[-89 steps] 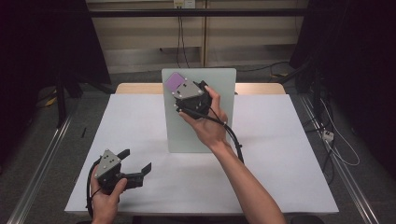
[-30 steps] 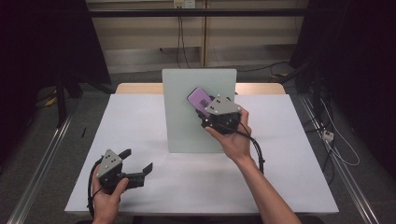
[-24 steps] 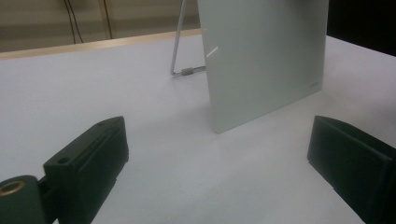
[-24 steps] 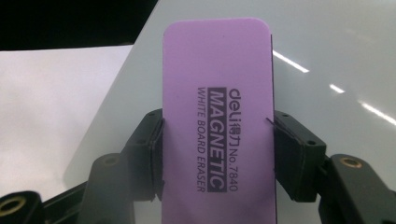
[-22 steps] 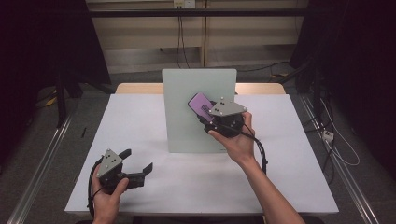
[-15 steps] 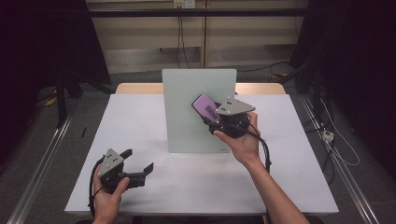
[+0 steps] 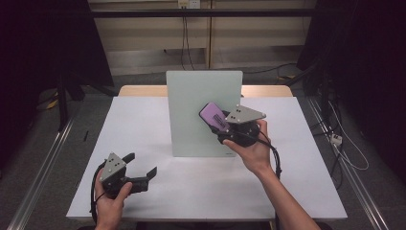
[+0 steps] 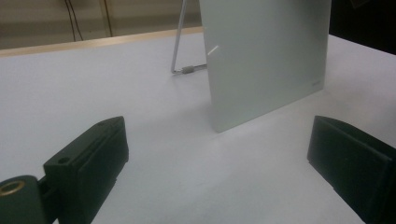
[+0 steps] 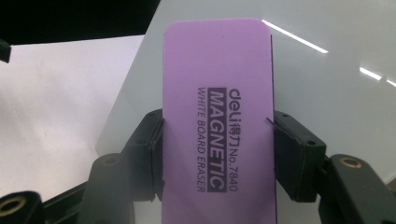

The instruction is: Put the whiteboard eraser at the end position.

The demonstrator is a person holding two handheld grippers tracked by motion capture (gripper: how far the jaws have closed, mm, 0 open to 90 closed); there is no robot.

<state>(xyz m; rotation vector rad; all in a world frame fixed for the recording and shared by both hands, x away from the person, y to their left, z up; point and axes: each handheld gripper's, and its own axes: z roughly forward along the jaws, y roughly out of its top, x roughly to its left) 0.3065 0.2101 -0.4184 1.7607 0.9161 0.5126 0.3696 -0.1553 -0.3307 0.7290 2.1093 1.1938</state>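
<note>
The flat purple magnetic whiteboard eraser is clamped across its width by the right gripper, its flat face kept against the pale glassy upright whiteboard near the white table's back edge, probably for wiping. The left gripper, jaws wide apart and empty, is parked near the front left corner, out of the way.

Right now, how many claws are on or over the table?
2: the left claw sits open near the table's front left; the right claw grips the purple eraser against the upright whiteboard.

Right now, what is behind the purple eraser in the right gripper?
The upright whiteboard stands directly behind the purple eraser, which the right gripper clamps by its sides. Whether the eraser's hidden underside touches the board cannot be seen.
</note>
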